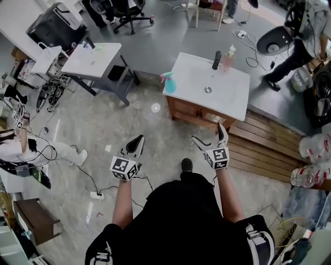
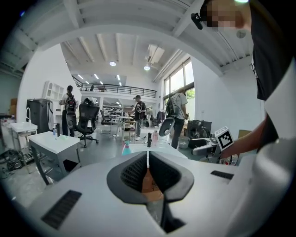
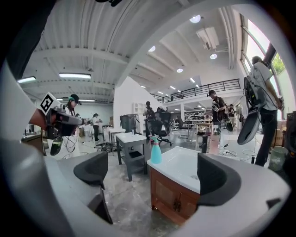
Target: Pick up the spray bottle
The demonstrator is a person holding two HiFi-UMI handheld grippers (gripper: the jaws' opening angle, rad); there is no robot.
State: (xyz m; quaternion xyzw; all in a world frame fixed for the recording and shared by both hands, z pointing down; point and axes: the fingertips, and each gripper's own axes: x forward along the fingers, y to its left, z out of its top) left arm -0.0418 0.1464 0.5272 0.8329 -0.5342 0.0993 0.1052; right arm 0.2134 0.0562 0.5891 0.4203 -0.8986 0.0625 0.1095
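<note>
Count, from the floor: two grippers, left gripper [image 1: 138,141] and right gripper [image 1: 207,132]; one teal spray bottle [image 1: 169,83]; one white-topped wooden cabinet [image 1: 230,101]; two other bottles on it, one dark bottle [image 1: 216,60], one pink bottle [image 1: 228,58]; one grey-legged white table [image 1: 98,61]; one black office chair [image 1: 126,11].

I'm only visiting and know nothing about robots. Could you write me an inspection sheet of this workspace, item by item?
Surface: white basin countertop on a wooden cabinet.
Job's things: teal plastic spray bottle upright at the countertop's left corner, untouched.
Clutter: black tap and pink bottle at the far edge.
Grippers: left gripper shut, empty; right gripper open, empty; both short of the cabinet.
Cables: white power strip and leads on the floor, left.
Surroundings: grey table, black office chair, people about.
</note>
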